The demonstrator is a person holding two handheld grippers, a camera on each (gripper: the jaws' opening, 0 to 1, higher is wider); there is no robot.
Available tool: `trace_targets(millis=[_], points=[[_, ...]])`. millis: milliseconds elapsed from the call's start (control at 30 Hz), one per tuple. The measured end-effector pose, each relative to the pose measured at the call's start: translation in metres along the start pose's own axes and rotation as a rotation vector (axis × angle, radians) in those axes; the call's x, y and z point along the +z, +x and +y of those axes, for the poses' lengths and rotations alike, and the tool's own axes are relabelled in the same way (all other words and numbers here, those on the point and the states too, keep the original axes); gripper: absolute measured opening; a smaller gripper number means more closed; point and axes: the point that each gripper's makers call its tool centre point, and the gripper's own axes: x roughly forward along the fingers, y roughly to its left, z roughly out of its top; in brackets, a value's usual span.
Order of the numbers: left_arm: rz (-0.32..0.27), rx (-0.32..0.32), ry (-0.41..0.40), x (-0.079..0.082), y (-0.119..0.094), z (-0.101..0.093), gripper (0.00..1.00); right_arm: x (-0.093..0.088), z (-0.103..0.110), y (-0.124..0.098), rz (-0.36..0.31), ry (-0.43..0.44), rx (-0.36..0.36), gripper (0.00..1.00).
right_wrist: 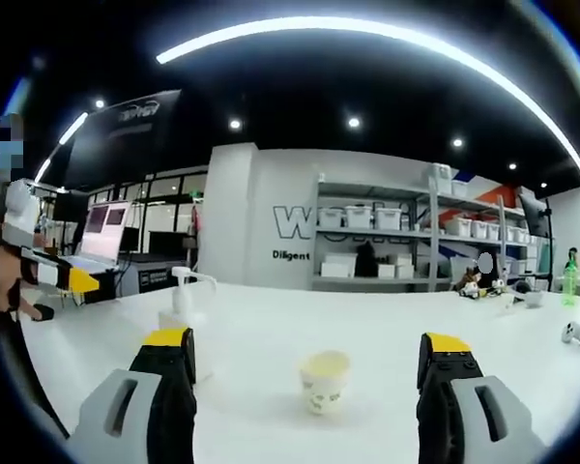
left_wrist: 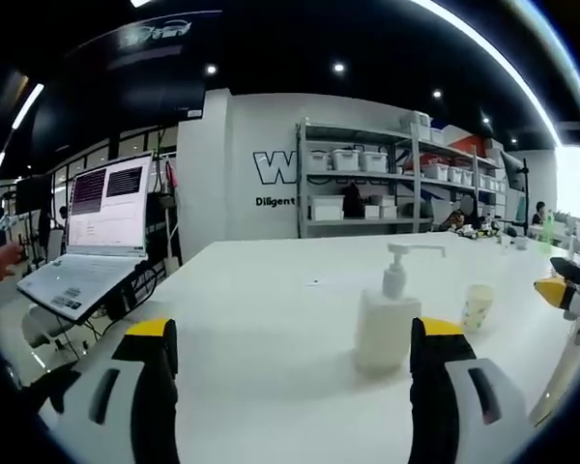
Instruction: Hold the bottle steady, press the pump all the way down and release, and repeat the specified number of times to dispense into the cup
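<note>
Approach step, nothing gripped: left gripper (left_wrist: 290, 353) wide, right gripper (right_wrist: 309, 362) wide. Pump bottle (left_wrist: 388, 324) upright on table (left_wrist: 271, 290), cup (left_wrist: 478, 307) just right. Next: clamp bottle, reach pump.

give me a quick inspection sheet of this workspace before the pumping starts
surface: white table, bare around the job's things
job's things: pump bottle upright, nozzle toward the paper cup standing apart beside it
clutter: laptop open off the table's edge; green bottle at the far end
grippers: left hand-held gripper open, bottle just ahead; right hand-held gripper open, cup between its jaws' line, untouched
cables: nothing seen
surroundings: shelving with white bins, wall lettering, people seated far off
</note>
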Motion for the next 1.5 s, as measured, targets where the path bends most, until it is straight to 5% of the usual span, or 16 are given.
trace_targets(millis=[167,233,533,1133,1267,1400,1500], points=[[-0.018,0.036,0.012,0.0,0.003,0.002,0.96,0.008,-0.013,-0.001,-0.075,-0.084,-0.108,0.92],[-0.024,0.034,0.024,-0.001,0.006,-0.002,0.96,0.001,-0.006,0.005,-0.057,-0.014,-0.079,0.95],[-0.028,0.007,0.042,-0.006,0.004,-0.007,0.98,0.004,-0.004,0.007,-0.053,-0.035,-0.049,0.99],[-0.044,0.036,0.112,0.009,0.017,0.015,0.97,0.012,-0.035,0.018,-0.044,-0.003,-0.054,0.99],[-0.028,0.059,0.11,0.009,0.018,0.037,0.95,0.015,-0.054,0.017,-0.016,-0.09,-0.043,0.99],[-0.02,0.122,0.104,0.008,0.012,0.068,0.96,0.018,-0.088,0.009,-0.006,-0.088,-0.105,0.99],[-0.017,0.151,0.088,0.006,0.01,0.079,0.96,0.012,-0.089,0.006,0.007,-0.077,-0.112,0.99]])
